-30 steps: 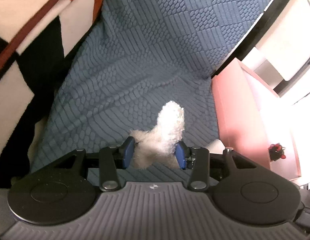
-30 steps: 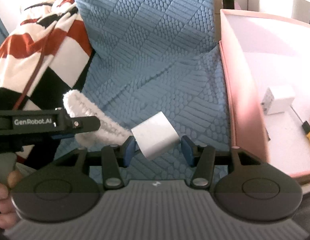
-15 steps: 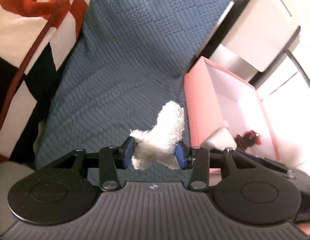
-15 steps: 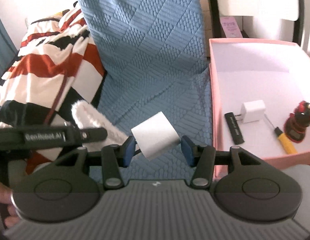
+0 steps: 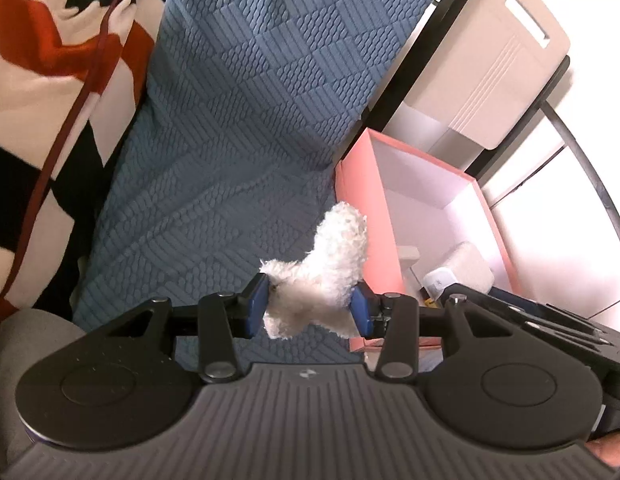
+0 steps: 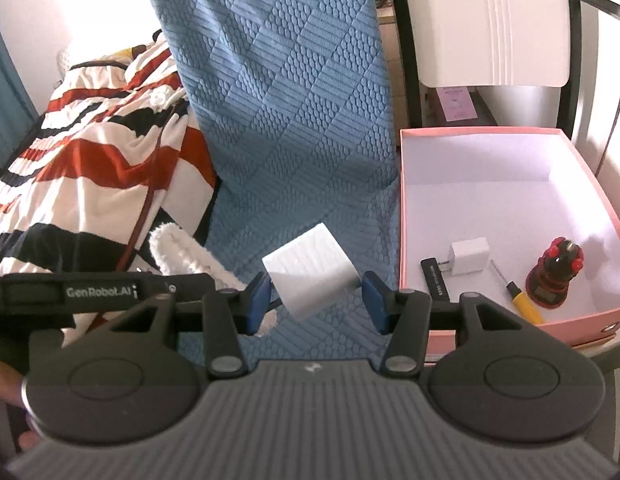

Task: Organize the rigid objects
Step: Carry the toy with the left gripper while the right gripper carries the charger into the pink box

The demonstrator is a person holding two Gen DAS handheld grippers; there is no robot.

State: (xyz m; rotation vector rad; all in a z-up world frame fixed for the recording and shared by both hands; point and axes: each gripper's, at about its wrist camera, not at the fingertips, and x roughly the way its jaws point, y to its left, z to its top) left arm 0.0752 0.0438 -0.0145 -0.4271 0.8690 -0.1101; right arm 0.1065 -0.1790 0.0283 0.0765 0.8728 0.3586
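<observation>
Two grippers are holding loads over the blue quilt [image 6: 294, 128]: the left gripper [image 5: 310, 307] is clamping a fluffy white toy [image 5: 323, 280], the right gripper [image 6: 315, 298] a white block [image 6: 310, 270]. At right, the pink box [image 6: 401, 208] is holding a charger [image 6: 469, 258], screwdriver [image 6: 523, 304] and red figure [image 6: 555, 276]; a striped blanket [image 6: 90, 176] is lying left.

I see strong daylight blowing out the right edge of the left wrist view; both fisheye views bend at the edges, and the centres stay sharp.

Blue quilted bed cover [image 6: 294, 128] under striped blanket [image 6: 90, 168] (left) and pink box [image 6: 401, 208].
</observation>
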